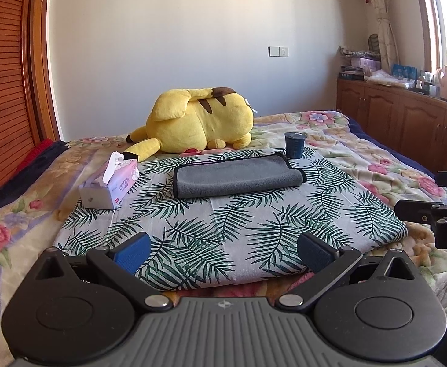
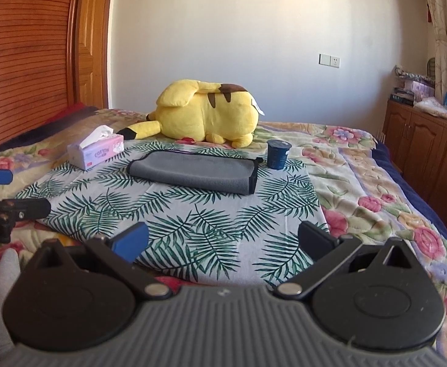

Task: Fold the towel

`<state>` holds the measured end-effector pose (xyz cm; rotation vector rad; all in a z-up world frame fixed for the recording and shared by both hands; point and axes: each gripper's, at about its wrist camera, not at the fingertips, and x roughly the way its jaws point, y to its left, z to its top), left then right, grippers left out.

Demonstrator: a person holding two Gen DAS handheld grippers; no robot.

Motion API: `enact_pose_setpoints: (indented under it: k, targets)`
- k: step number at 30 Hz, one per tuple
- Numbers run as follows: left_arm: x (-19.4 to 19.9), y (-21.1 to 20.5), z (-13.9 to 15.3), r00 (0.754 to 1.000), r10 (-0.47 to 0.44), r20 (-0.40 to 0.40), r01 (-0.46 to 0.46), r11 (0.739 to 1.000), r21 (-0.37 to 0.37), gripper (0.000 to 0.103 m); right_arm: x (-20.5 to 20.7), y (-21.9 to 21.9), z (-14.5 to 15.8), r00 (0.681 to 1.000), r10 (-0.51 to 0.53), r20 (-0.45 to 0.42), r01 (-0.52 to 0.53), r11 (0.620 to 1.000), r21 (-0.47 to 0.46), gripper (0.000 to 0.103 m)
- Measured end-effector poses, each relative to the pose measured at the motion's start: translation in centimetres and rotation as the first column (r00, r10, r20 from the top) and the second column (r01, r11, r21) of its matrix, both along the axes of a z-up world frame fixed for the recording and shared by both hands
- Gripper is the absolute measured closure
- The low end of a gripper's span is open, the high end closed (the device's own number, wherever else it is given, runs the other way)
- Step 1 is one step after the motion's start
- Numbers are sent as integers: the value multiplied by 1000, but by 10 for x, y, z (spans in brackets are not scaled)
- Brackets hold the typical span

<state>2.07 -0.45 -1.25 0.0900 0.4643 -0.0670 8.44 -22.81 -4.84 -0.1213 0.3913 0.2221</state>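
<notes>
A grey towel [image 1: 237,177] with black edging lies folded on a leaf-print cloth [image 1: 223,232] on the bed; it also shows in the right wrist view [image 2: 192,171]. My left gripper [image 1: 223,252] is open and empty, held low over the near edge of the cloth, well short of the towel. My right gripper [image 2: 223,243] is open and empty too, at the cloth's near edge. Each gripper shows at the side of the other's view: the right one [image 1: 431,214] and the left one [image 2: 6,211].
A yellow plush toy [image 1: 199,119] lies behind the towel. A pink tissue box [image 1: 110,186] stands left of the towel. A dark cup [image 1: 294,145] stands at its right far corner. Wooden cabinets [image 1: 406,122] line the right wall, a wooden headboard [image 1: 3,91] the left.
</notes>
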Motion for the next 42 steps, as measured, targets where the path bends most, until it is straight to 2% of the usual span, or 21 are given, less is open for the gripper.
enact_pose_setpoints:
  k: [8, 21, 33, 42]
  targets:
    - [-11, -2, 7, 996, 8, 85, -10, 1000, 17, 16, -4, -2, 2, 1000, -7, 29, 7, 1000, 8, 0]
    - [-18, 1, 13, 991, 27, 135, -26, 1000, -5, 16, -8, -12, 6, 997, -46, 69, 43, 998, 56, 0]
    - [-24, -1, 17, 981, 23, 191, -26, 1000, 12, 16, -18, -22, 13, 982, -103, 158, 88, 991, 102, 0]
    - [-25, 1, 18, 980, 29, 196, -31, 999, 7, 16, -15, -24, 11, 981, -114, 156, 97, 989, 108, 0]
